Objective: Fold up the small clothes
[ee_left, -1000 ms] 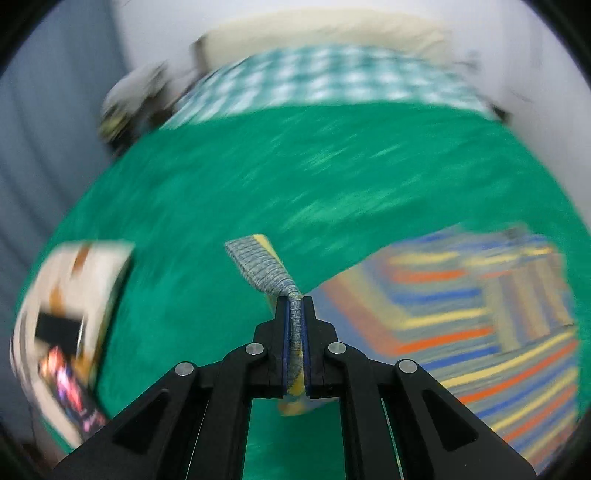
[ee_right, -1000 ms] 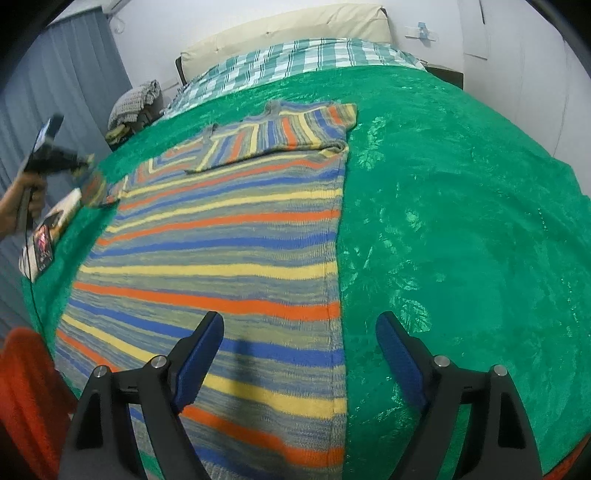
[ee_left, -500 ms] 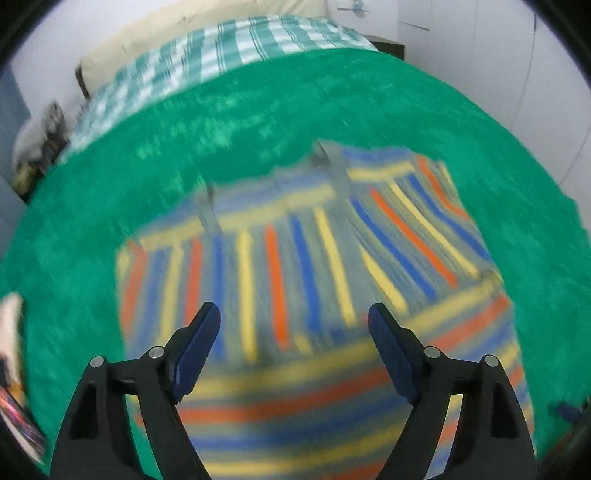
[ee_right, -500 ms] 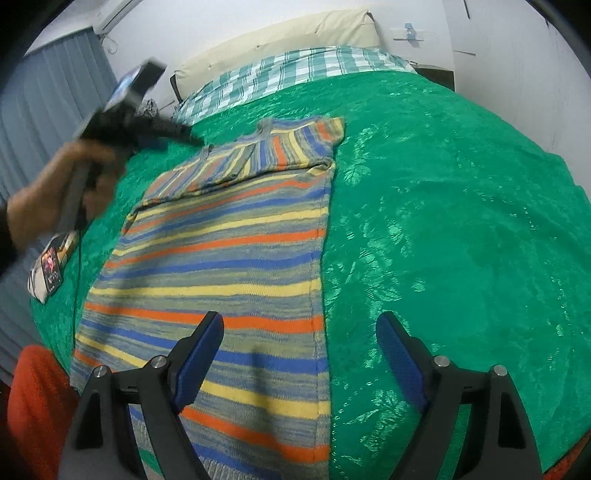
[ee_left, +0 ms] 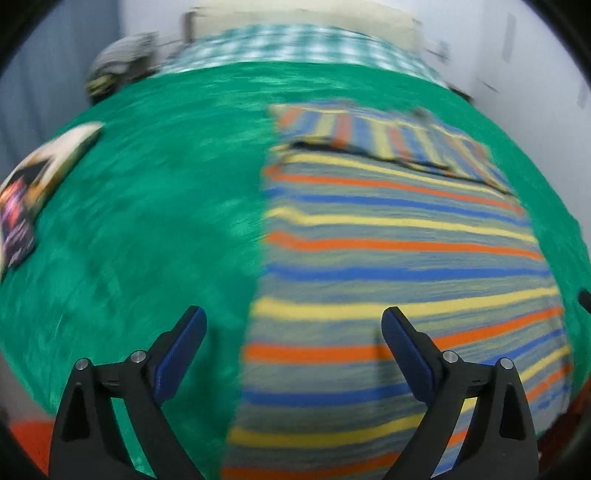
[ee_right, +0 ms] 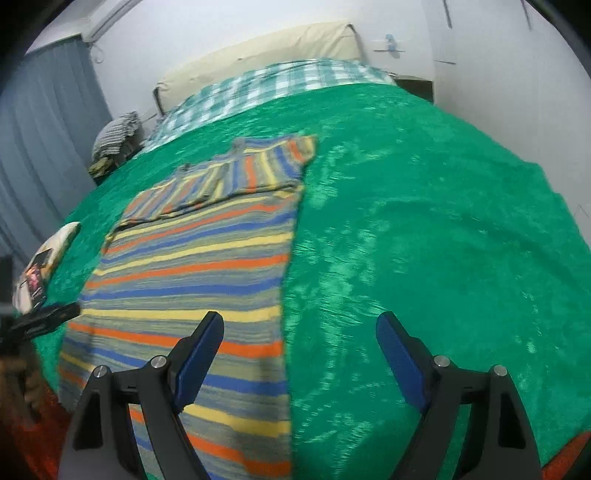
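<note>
Hovering: left gripper (ee_left: 291, 347) over the striped sweater's (ee_left: 399, 258) near left edge, jaws just opened wide, nothing between them.
Right gripper (ee_right: 299, 350): jaws wide, empty, straddling the sweater's right edge.
Sweater: flat on the green bedspread (ee_right: 424, 221), sleeves folded across the top, likely readied for a lengthwise fold.
Containers: none visible; a magazine (ee_left: 22, 206) lies aside.

1. Even, soft indoor light; the white wall (ee_right: 258, 33) behind the green blanket (ee_right: 424, 221) is bright.
2. Left wrist view is motion-smeared across the blanket.
3. Fisheye bends everything; dark corners ring both views.
4. Faint sheen on the blanket's right side.
</note>
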Available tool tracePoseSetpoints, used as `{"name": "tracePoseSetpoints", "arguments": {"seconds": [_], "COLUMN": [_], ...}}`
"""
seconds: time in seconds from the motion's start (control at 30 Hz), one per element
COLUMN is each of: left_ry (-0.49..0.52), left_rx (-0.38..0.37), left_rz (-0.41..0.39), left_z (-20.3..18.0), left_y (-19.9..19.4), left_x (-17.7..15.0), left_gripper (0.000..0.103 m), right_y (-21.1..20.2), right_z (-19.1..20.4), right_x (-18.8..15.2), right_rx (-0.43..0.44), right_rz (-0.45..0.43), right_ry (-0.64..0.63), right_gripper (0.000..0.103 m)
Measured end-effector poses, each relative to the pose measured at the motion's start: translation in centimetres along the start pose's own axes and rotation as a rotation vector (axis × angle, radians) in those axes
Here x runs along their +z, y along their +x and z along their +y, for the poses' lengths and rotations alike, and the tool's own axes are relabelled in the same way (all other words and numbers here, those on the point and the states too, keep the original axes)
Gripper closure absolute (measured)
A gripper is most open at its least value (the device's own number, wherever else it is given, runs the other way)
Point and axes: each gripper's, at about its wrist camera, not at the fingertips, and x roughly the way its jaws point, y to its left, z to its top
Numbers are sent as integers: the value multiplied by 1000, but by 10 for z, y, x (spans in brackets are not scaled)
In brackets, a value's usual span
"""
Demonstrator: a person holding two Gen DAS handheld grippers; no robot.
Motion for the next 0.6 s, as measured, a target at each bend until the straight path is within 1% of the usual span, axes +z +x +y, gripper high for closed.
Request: {"name": "tracePoseSetpoints", "arguments": {"seconds": [0.07,0.1,0.17,0.27,0.3,0.37,0.5,0.6], "left_ry": [-48,-54,-44,-35,-33,-39,-75,-64], "left_rx": [3,2,12,19,27,38,37,45], "left_rz": [7,9,4,-39,-41,-28,6,10], "left_z": [14,18,19,17,16,16,29,27], "left_y": [3,3,4,-1,0,6,11,14], "left_x": [-10,-14,-12,-8,-8,-10,-20,-23], "left_gripper": [7,7,7,6,6,6,6,4], "right_y": [3,4,4,3,3,2,0,0], "right_z": [-6,-7,-10,-12,-13,-15,-21,-26], "right_x": [-3,-3,-5,-6,-6,-7,-8,-8], "right_rx": [-21,-29,-47,-82,-96,-108,-119,-120], "right_rz": [12,15,15,5,2,-1,0,1], "right_ry": [28,38,47,40,39,39,51,74], "right_gripper": [19,19,19,19,19,19,19,19]}}
